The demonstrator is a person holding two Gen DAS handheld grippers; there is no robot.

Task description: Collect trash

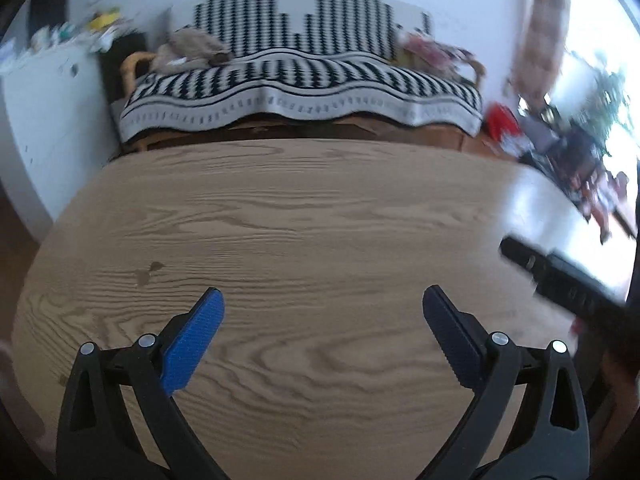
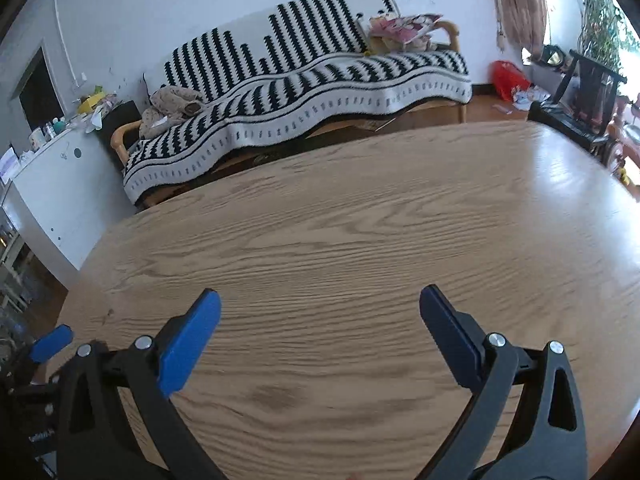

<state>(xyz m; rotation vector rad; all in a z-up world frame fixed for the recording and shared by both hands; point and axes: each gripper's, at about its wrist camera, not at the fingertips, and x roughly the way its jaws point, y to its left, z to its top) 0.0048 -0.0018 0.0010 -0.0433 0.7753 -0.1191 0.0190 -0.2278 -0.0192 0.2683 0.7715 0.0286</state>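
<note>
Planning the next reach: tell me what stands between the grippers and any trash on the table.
No trash shows on the wooden table in either view, so nothing can be blocked. The left gripper and the right gripper hang open over bare wood. Off the table, a red bag lies on the floor past the sofa.

A wood-grain table (image 2: 360, 240) fills the foreground, its right part glaring with daylight from a bright window (image 2: 600, 20) hung with a patterned curtain (image 2: 518, 0). Beyond it, against a white wall (image 2: 200, 0), stands a wooden-armed sofa (image 2: 450, 32) draped in a black-and-white patterned blanket (image 2: 300, 92). A cluttered white cabinet (image 2: 52, 184) sits on the left, dark furniture (image 2: 580, 96) on the right.
</note>
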